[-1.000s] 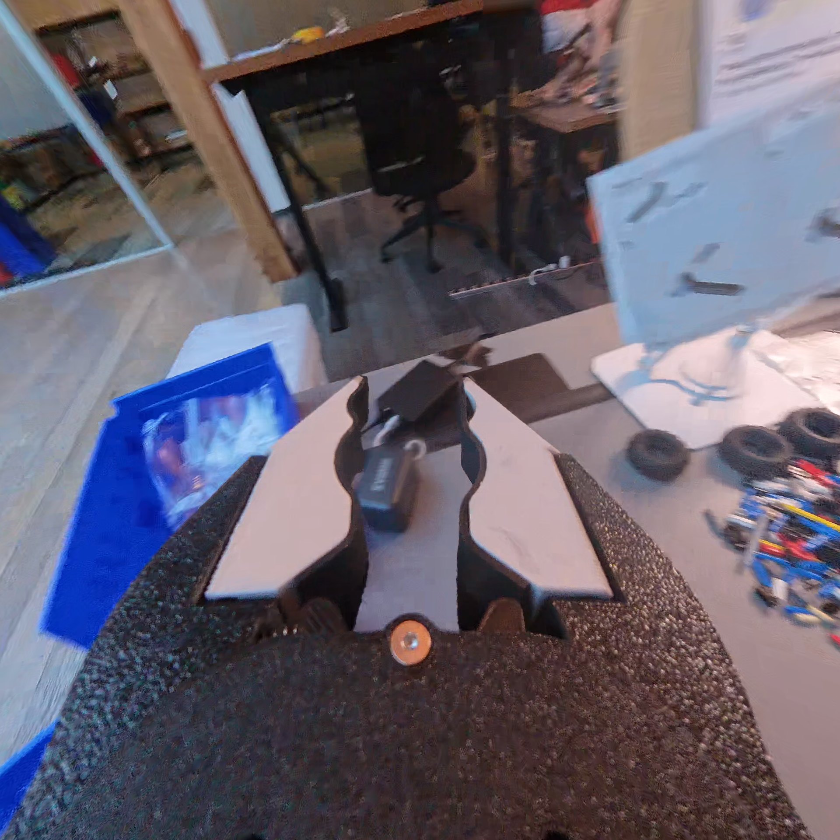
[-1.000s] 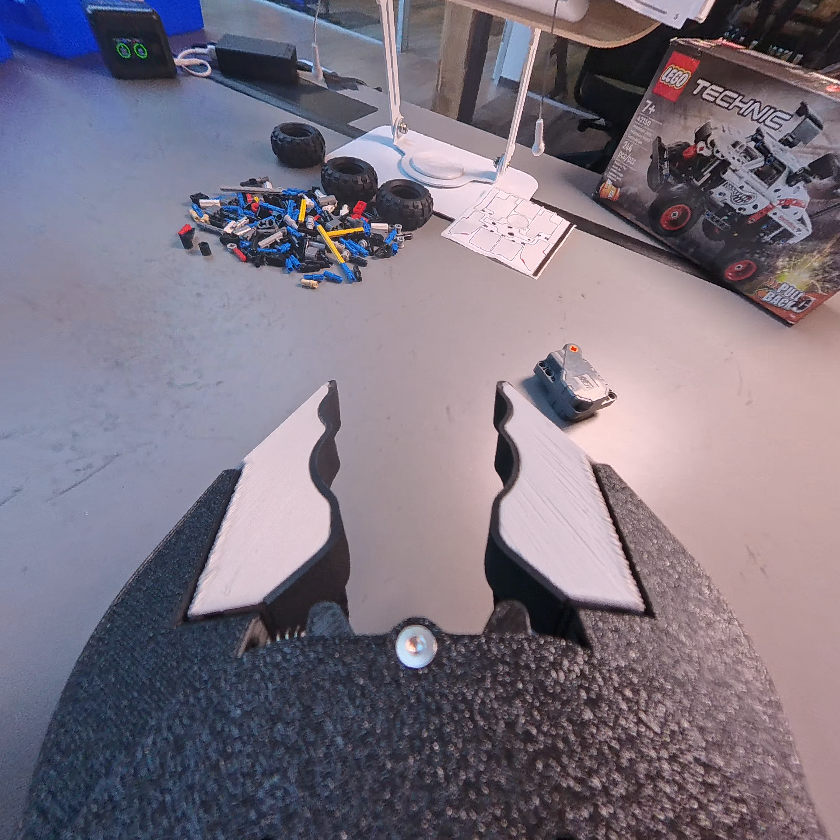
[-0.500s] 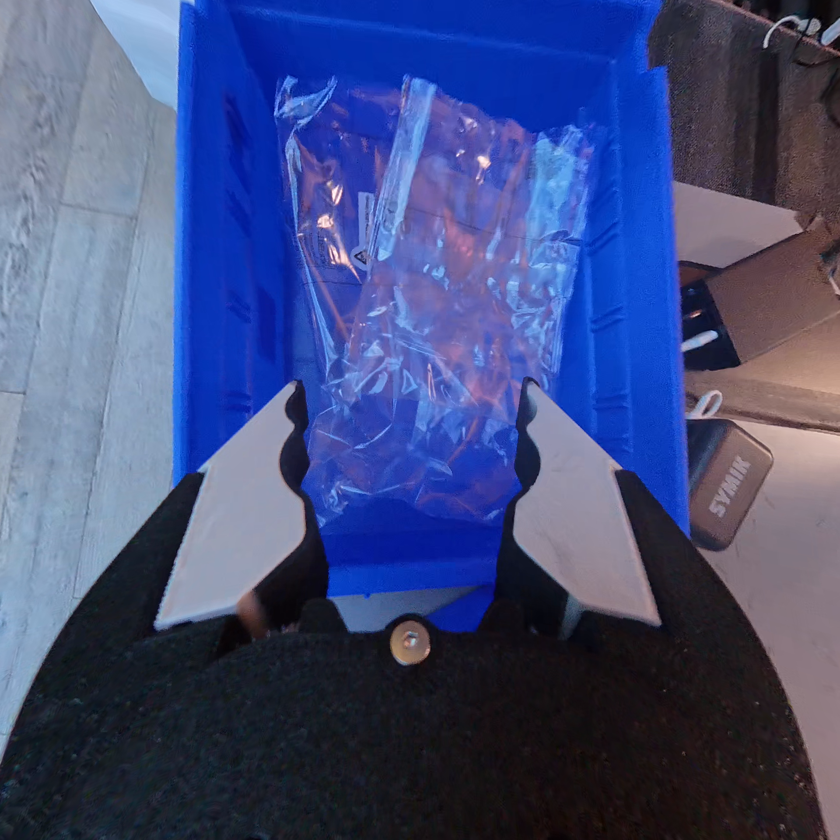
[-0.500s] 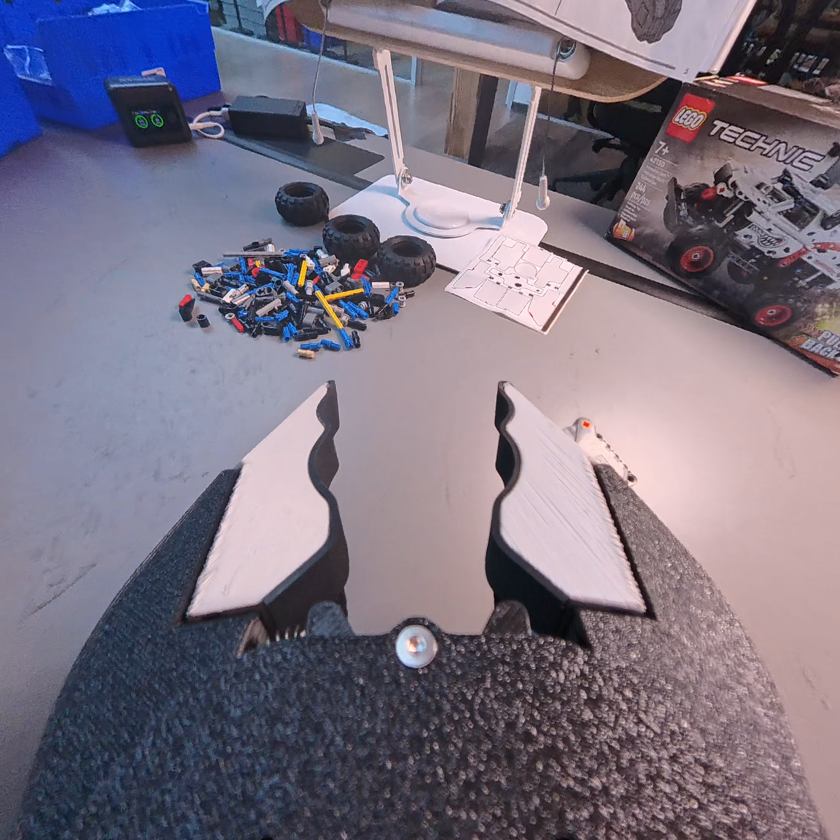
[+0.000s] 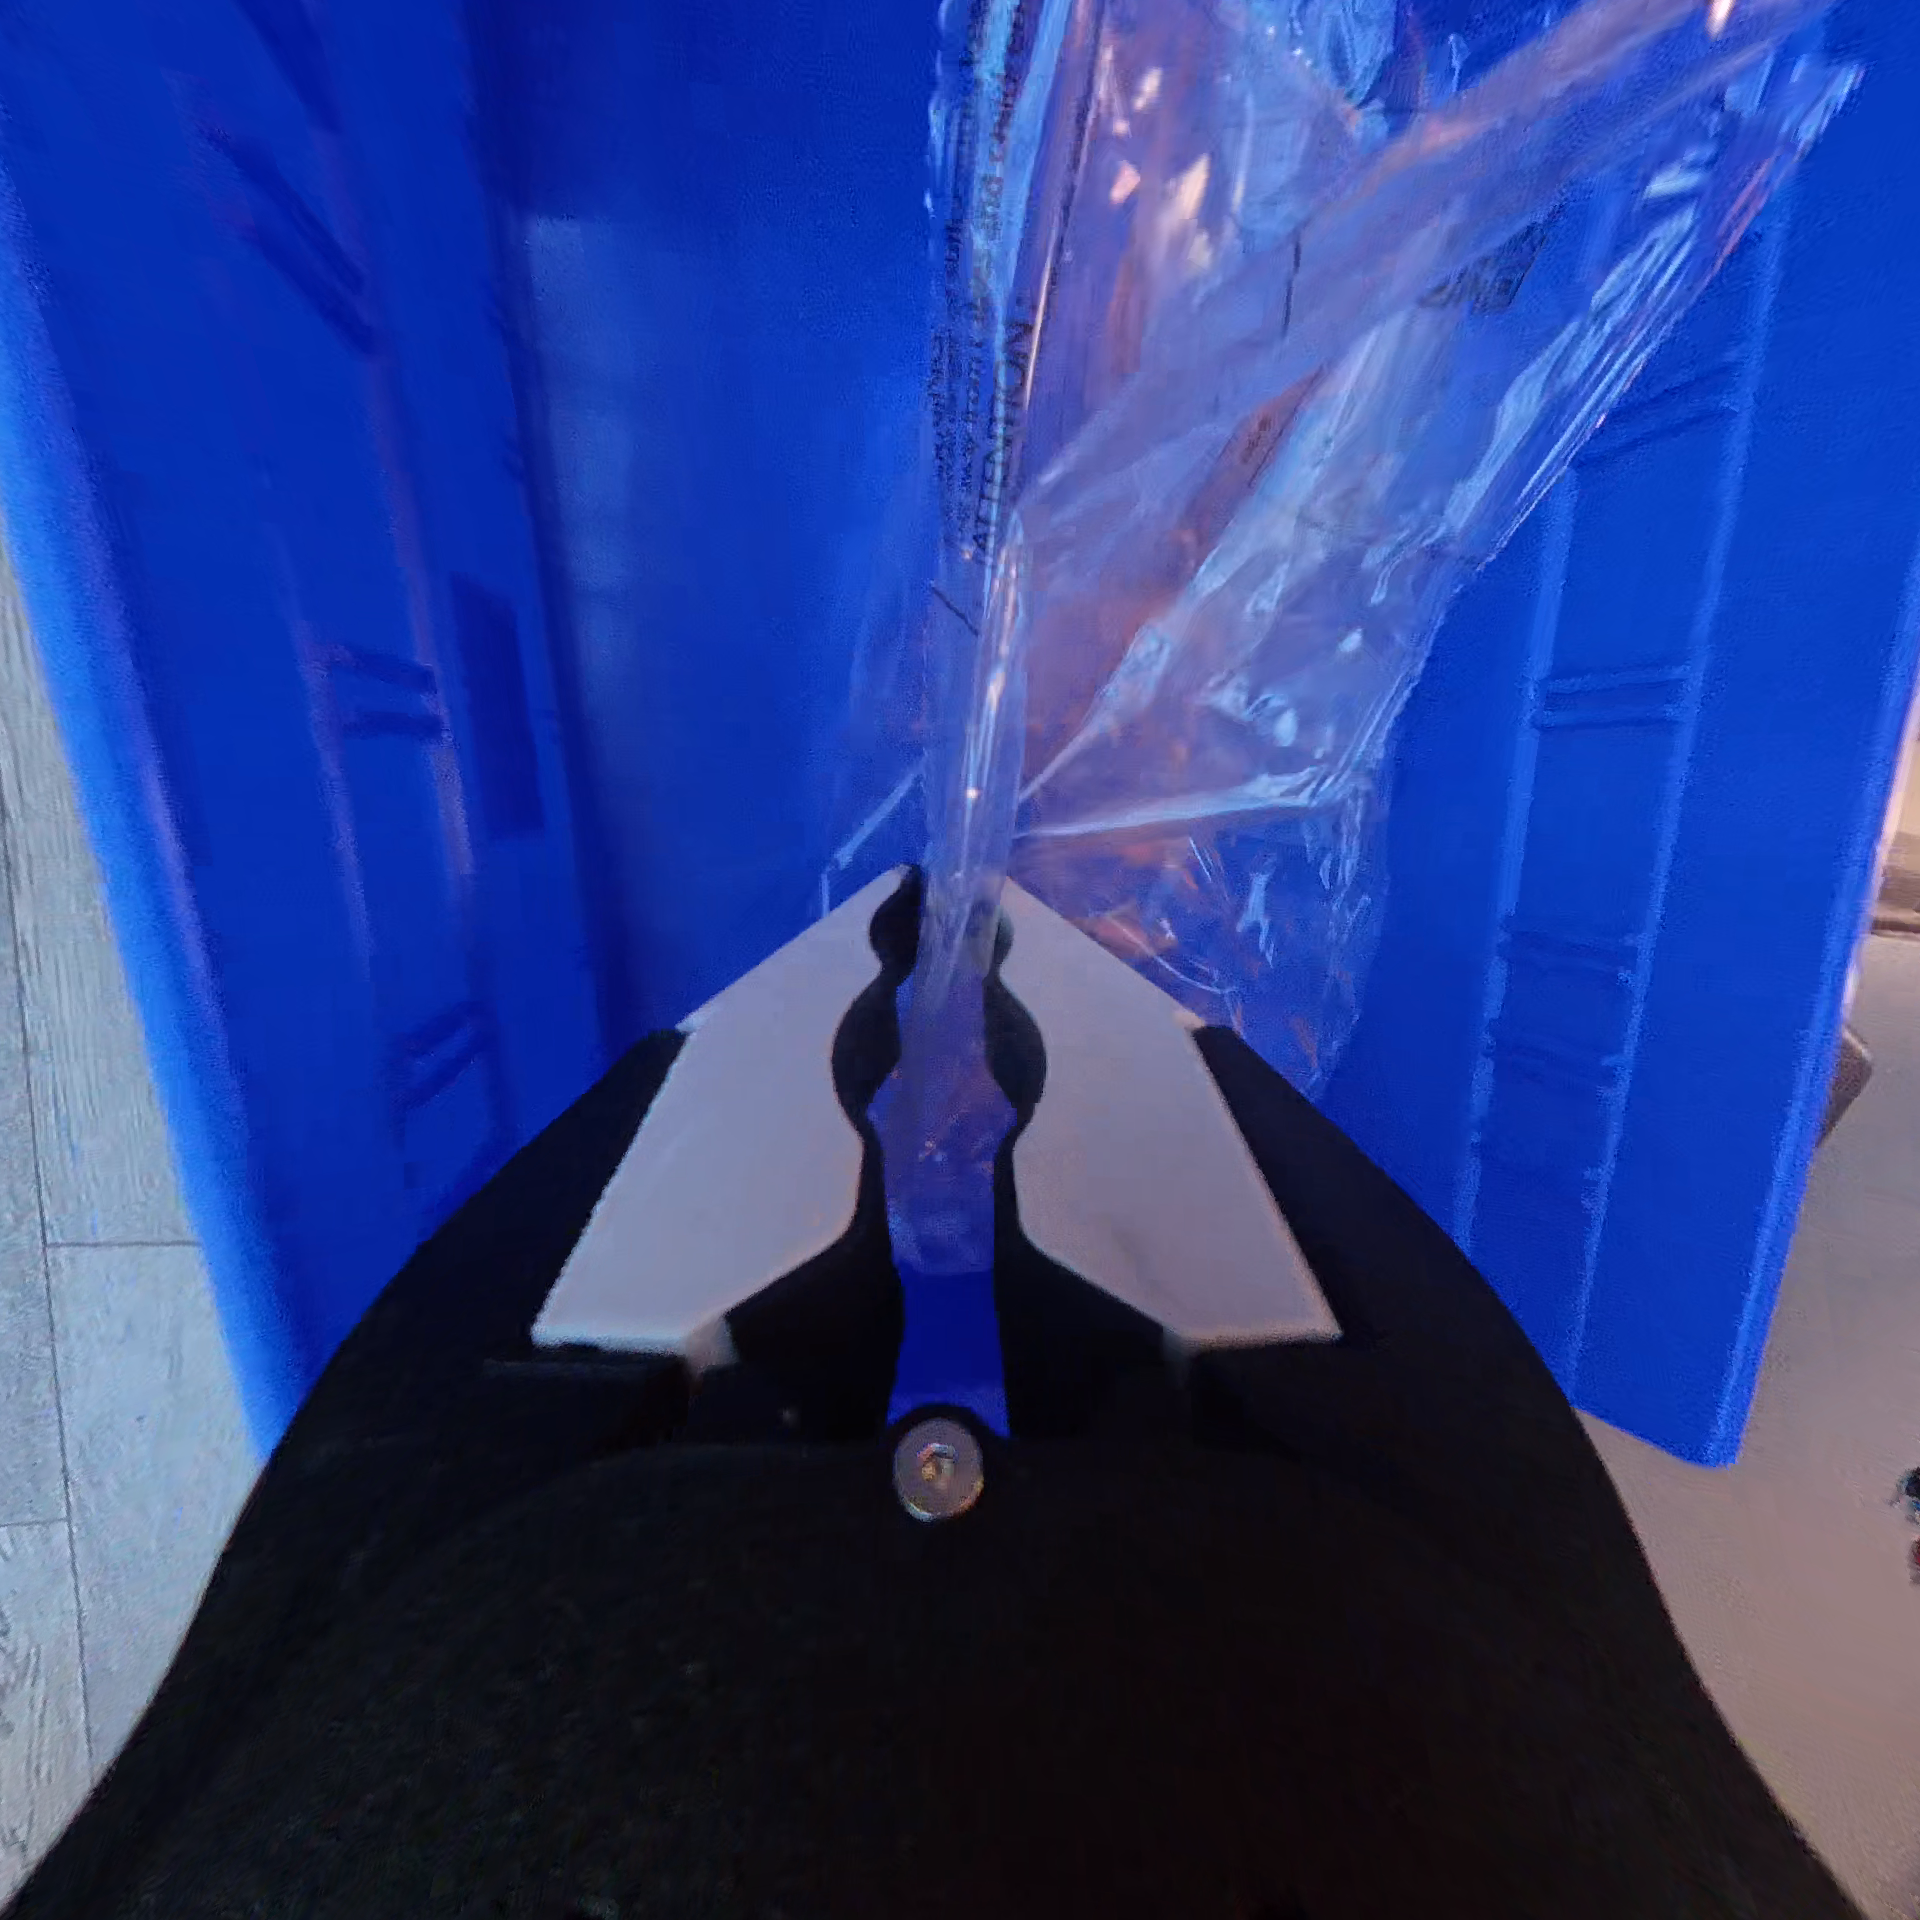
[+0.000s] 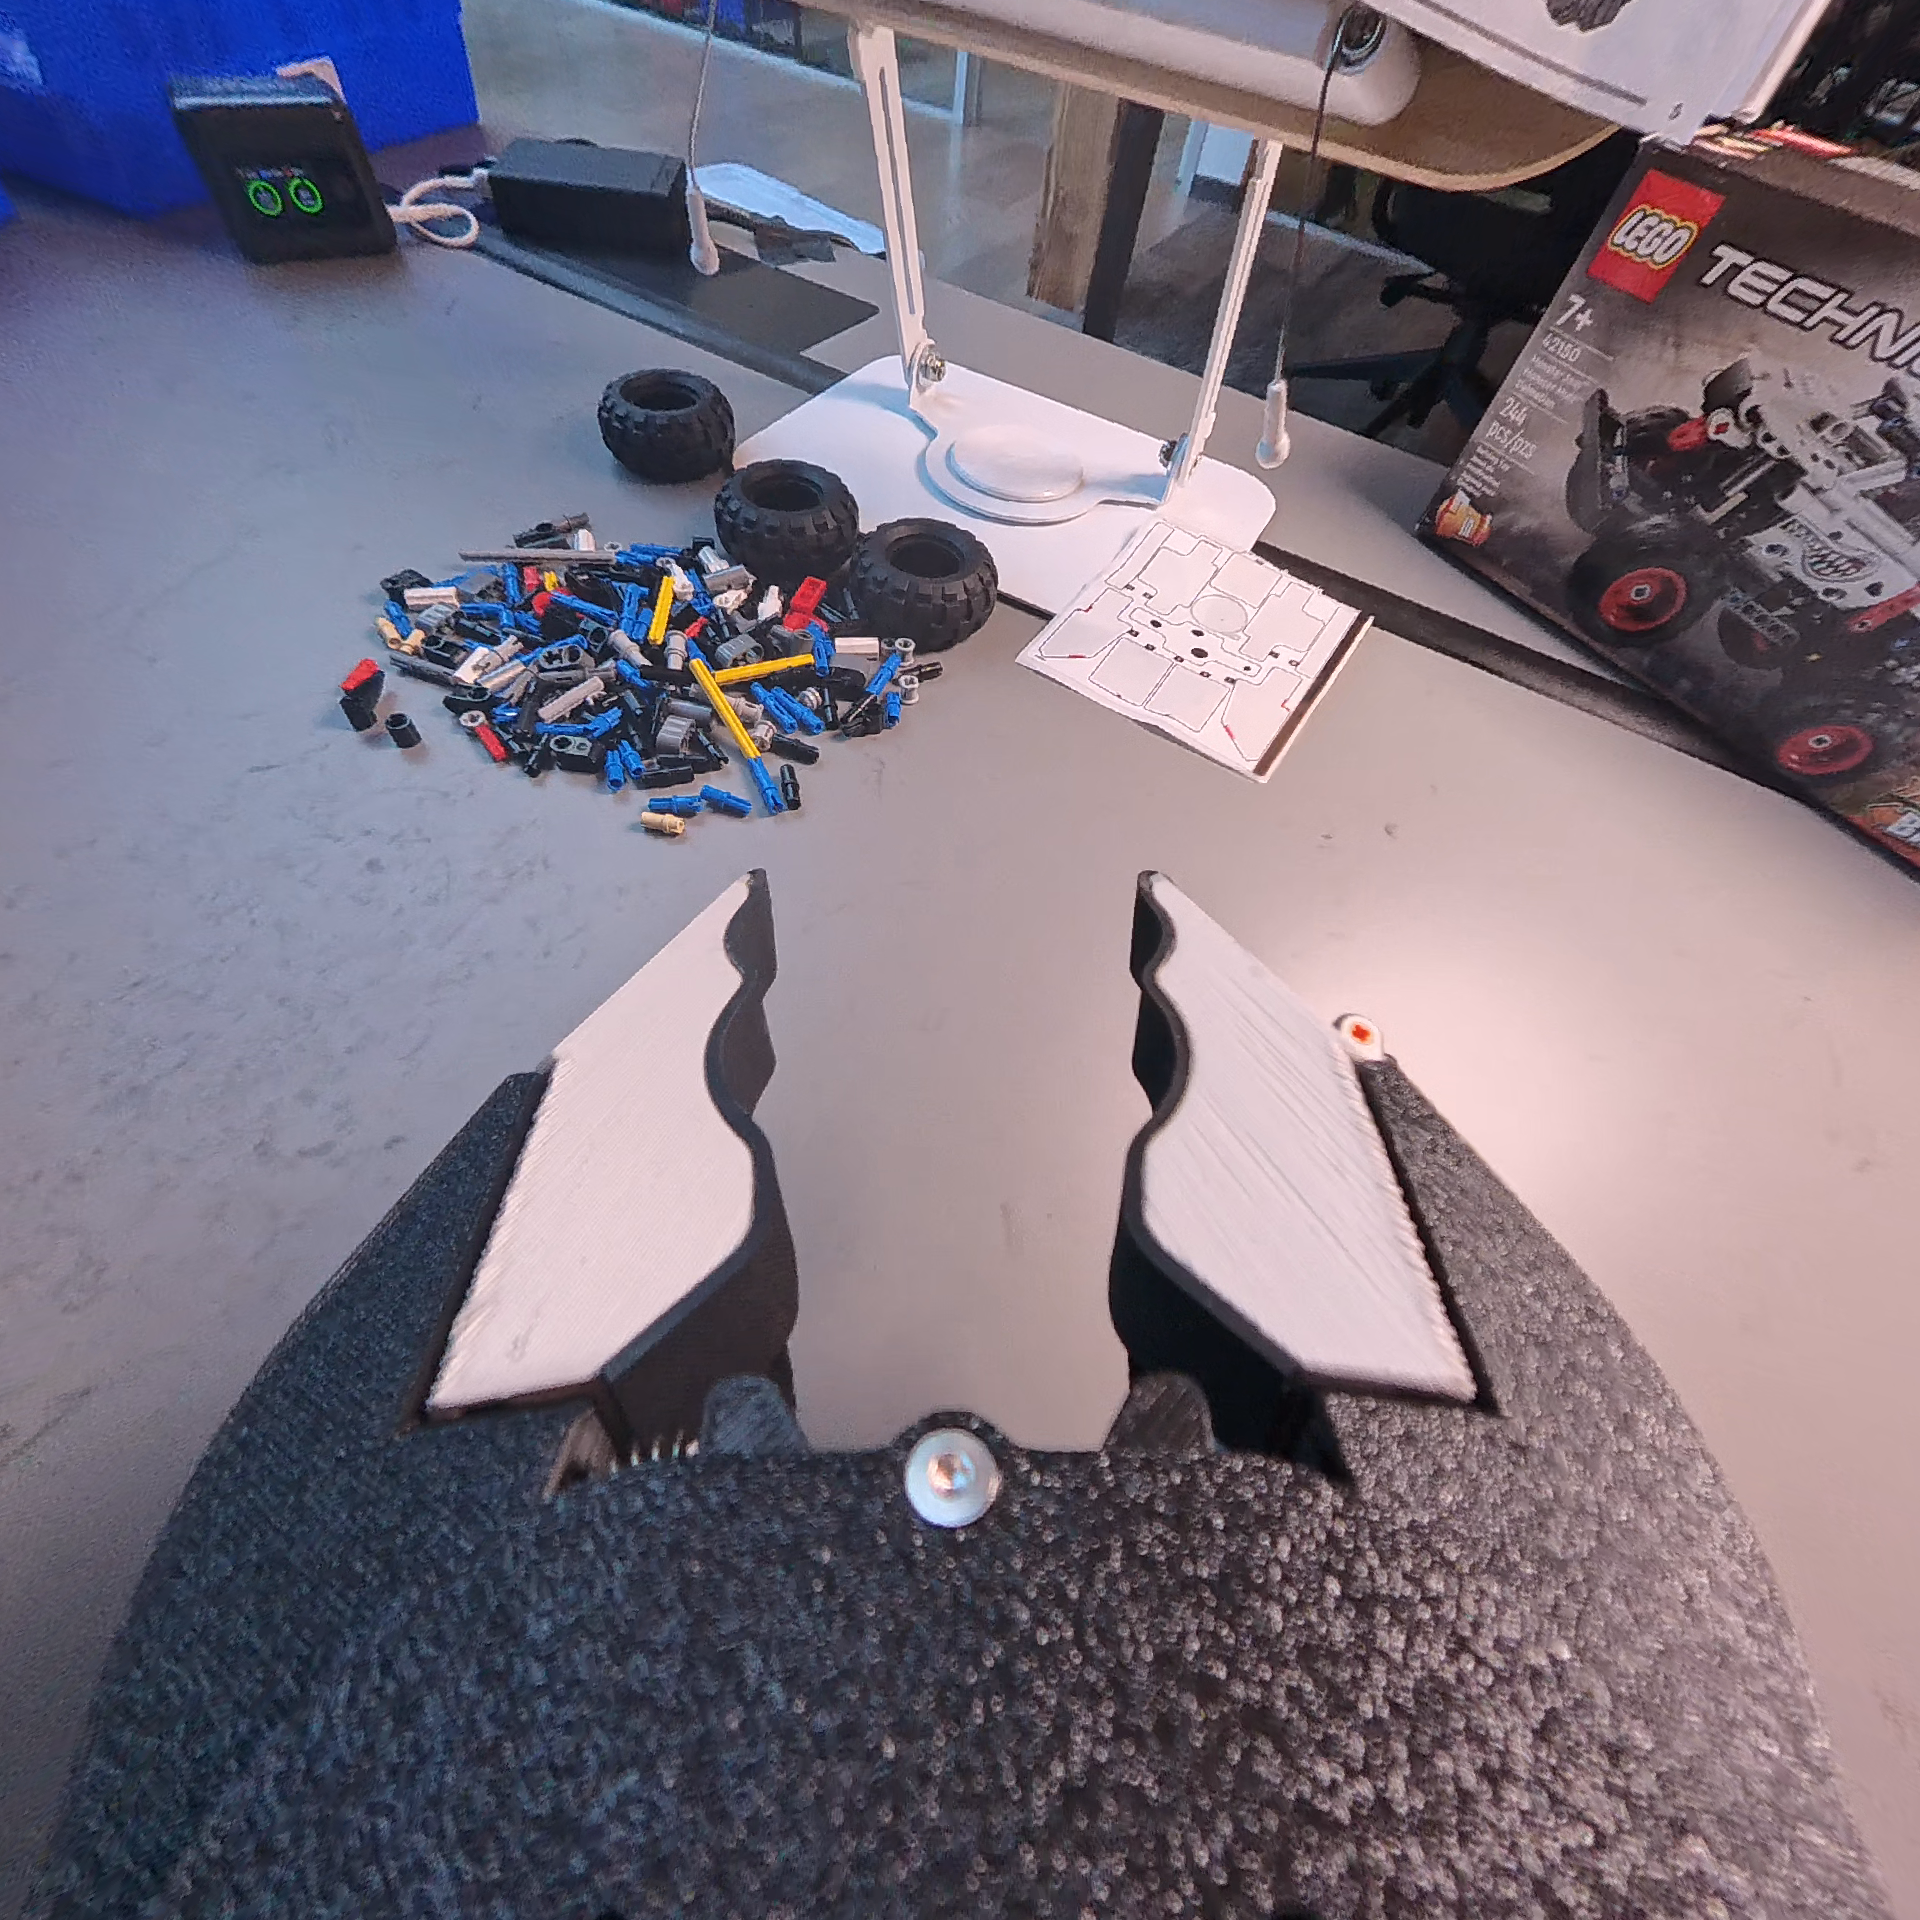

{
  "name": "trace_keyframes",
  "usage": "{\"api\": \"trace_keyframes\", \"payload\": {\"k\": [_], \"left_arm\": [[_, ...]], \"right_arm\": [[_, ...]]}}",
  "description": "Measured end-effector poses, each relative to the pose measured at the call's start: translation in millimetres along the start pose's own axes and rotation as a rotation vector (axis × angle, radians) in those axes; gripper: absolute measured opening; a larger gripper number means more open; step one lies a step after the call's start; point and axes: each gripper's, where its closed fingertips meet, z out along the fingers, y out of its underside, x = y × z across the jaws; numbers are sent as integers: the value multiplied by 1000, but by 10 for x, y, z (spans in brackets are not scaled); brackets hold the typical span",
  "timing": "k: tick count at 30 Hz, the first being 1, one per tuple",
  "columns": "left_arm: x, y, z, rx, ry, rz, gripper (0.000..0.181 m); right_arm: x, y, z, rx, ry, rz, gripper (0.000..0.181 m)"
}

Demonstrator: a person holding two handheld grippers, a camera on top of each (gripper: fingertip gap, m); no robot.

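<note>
My left hand-held gripper [image 5: 951, 914] is clamped on a clear plastic bag [image 5: 1195, 582] inside the blue bin [image 5: 312, 623] — the film runs pinched between its fingers. My right hand-held gripper [image 6: 951, 894] hangs with fingers apart over the grey surface [image 6: 208, 987], nothing between them — a pile of small building pieces [image 6: 634, 665] and three black tyres [image 6: 787, 520] lie just ahead.
</note>
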Motion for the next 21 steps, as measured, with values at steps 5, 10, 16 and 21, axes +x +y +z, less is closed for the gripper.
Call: {"api": "trace_keyframes", "payload": {"k": [5,10,16,21], "left_arm": [[108,-208,-626,170,1,48,0],[404,-300,-1468,320,38,99,0],[1354,169,-2097,306,275,210,0],[2343,1064,-2017,175,462,366,0]], "right_arm": [[68,-69,-134,45,9,5,68],[34,-179,-214,95,-20,-25,67],[-283,-373,-211,119,-206,15,69],[-699,-614,-255,181,-327,-45,69]]}}
